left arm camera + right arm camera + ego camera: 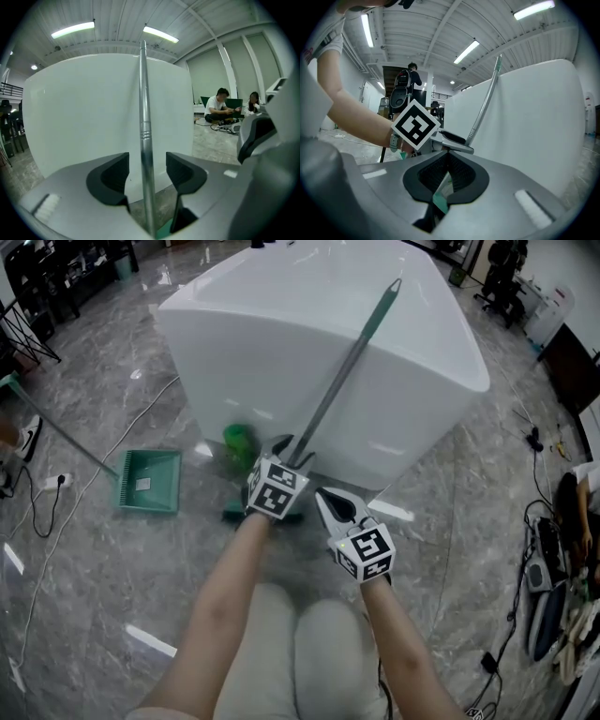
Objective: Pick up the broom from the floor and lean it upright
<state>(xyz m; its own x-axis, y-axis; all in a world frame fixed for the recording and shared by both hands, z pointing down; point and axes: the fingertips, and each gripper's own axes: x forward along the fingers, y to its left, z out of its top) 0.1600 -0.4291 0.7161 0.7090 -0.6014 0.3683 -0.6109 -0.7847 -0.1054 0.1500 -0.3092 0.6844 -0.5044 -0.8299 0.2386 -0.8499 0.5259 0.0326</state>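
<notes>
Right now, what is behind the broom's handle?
A big white block stands right behind the broom handle, which leans against it. A green object sits at the block's foot. The left tongs cover most of the broom's head.

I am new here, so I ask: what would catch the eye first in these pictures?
A big white tub fills the middle, with the broom leaning against its side. The left claw stands open around the broom's metal handle; a green dustpan lies on the grey floor at the left.
</notes>
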